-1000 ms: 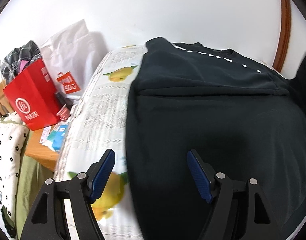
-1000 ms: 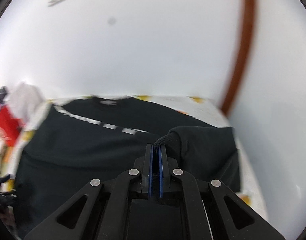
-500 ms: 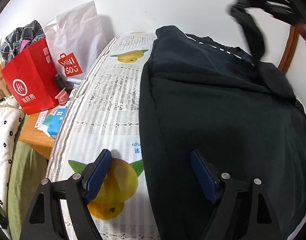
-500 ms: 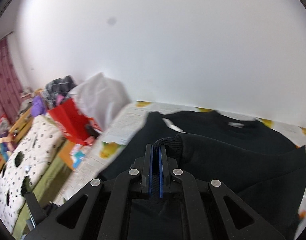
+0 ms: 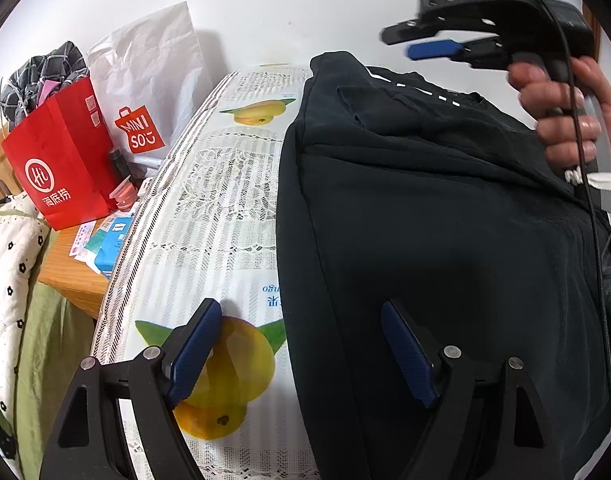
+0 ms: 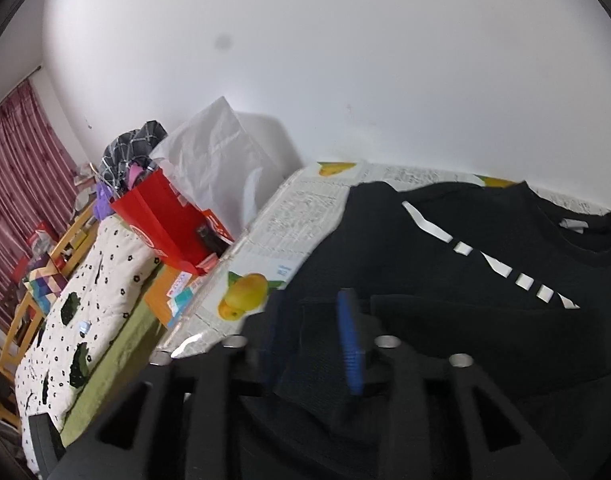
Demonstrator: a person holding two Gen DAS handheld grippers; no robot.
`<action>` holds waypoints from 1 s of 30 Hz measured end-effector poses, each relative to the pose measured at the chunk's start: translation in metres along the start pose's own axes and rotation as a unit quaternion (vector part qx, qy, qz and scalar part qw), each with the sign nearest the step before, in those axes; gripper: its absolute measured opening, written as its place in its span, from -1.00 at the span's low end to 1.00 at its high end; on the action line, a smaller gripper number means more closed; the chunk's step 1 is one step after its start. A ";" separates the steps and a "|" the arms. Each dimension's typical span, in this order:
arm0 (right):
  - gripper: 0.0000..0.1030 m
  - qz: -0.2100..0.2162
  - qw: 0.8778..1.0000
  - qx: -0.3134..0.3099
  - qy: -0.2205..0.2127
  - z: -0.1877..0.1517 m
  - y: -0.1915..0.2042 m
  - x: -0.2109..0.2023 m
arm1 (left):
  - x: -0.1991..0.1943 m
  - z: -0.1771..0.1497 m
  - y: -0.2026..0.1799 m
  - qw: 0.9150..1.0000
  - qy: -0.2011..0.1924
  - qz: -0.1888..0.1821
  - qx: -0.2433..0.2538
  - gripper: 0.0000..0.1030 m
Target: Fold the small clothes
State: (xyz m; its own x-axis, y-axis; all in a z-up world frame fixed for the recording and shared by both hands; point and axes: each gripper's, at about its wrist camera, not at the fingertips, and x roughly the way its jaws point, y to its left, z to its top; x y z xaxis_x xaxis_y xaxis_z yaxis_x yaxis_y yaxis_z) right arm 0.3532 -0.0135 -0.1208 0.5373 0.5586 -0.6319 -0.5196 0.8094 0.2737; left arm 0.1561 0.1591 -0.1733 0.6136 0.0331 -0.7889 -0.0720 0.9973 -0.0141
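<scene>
— Sweatshirt point(image 5: 425, 240), black, laid out flat on the table with the mango-print cloth point(image 5: 209, 248). You see it?

— I do. Its left edge runs down the middle of the cloth, and a sleeve point(image 5: 389, 108) is folded across the chest, lying on top near the white dashes point(image 6: 489, 264) of the print. The collar sits at the far end, toward the white wall.

— What about the left gripper point(image 5: 301, 356)?

— Hanging low over the near part, jaws wide apart and gripping nothing. One blue pad point(image 5: 193, 352) sits over the printed mango, the other over the black fabric, so the sweatshirt's edge passes between them. I can't tell whether the tips touch the cloth.

— And the right gripper point(image 6: 313, 344)?

— Up above the folded sleeve, in the person's right hand point(image 5: 573, 120), a black cable trailing down from it. Its jaws have just been opening; they stand partly apart, and from the left camera nothing hangs between them. In its own view it is blurred, with the sleeve's cuff lying beneath the gap.

— Off to the left?

— Red paper bag point(image 5: 57, 164) with a white Miniso bag point(image 5: 145, 92) behind it, on a wooden stand beside the table. Small packets lie at the red bag's foot. Further left, a spotted white quilt point(image 6: 85, 304).
</scene>
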 end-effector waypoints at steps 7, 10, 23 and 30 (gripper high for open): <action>-0.21 -0.092 0.996 -0.020 0.000 -0.021 -0.035 -0.038 | 0.000 0.000 0.000 1.000 0.000 0.000 0.000 0.57; -0.21 -0.161 0.987 -0.028 0.002 -0.047 -0.062 -0.064 | -0.001 0.000 0.000 1.000 0.000 0.002 0.000 0.58; -0.21 -0.255 0.966 0.038 0.006 -0.145 -0.164 -0.099 | 0.000 0.000 0.000 1.000 0.003 0.010 0.000 0.69; -0.18 -0.266 0.963 0.030 0.007 -0.146 -0.158 -0.097 | -0.001 0.000 0.004 1.000 0.001 0.005 -0.005 0.70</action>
State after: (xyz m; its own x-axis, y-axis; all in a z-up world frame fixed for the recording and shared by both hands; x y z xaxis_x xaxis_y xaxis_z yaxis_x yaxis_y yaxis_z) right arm 0.2862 -0.2219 -0.2085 0.7072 0.0591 -0.7045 -0.1336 0.9897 -0.0511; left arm 0.1557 0.1632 -0.1727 0.6113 0.0423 -0.7903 -0.0861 0.9962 -0.0132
